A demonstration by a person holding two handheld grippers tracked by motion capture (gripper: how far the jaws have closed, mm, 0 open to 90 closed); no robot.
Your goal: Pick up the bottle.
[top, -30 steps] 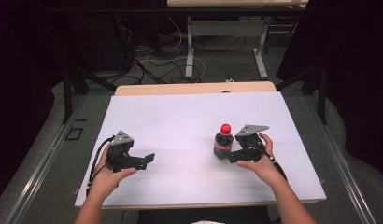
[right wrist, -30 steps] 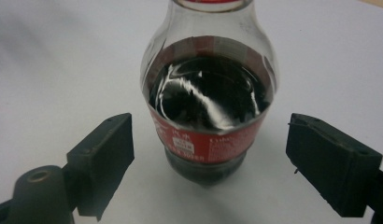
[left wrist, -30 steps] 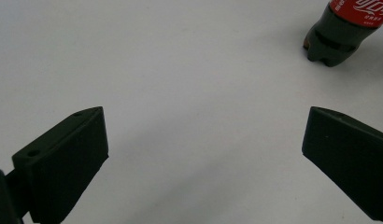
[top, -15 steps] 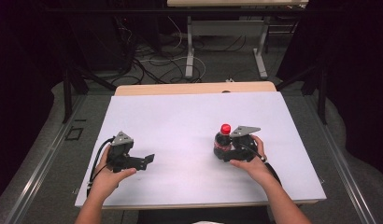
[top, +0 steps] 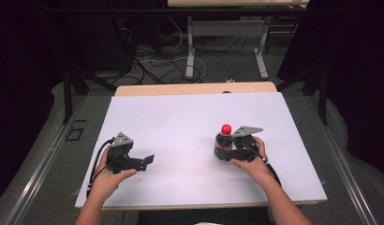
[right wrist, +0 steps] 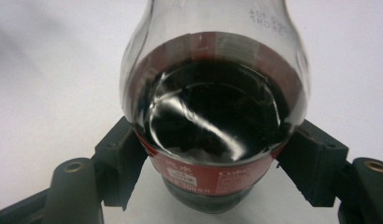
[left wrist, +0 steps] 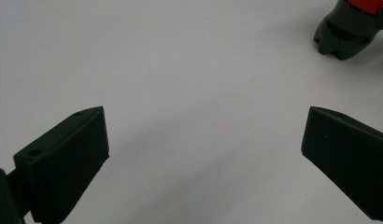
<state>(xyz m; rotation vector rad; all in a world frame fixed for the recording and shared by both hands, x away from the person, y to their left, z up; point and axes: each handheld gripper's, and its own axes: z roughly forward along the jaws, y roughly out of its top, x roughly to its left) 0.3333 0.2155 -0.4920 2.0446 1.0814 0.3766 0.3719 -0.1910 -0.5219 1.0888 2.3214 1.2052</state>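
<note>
Dim room, cables on perhaps grey floor

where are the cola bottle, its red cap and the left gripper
cola bottle (right wrist: 213, 116), right gripper view, on the dark liquid in its body
red cap (top: 226, 129), high view, on the cap's top
left gripper (left wrist: 203, 154), left gripper view, midway between its open jaws

The bottle stands upright on the surface, toward four o'clock of its middle; the right tongs sit at the bottle's five o'clock, one jaw on either side; the left tongs lie well apart at the bottle's nine o'clock, toward the near edge.
</note>
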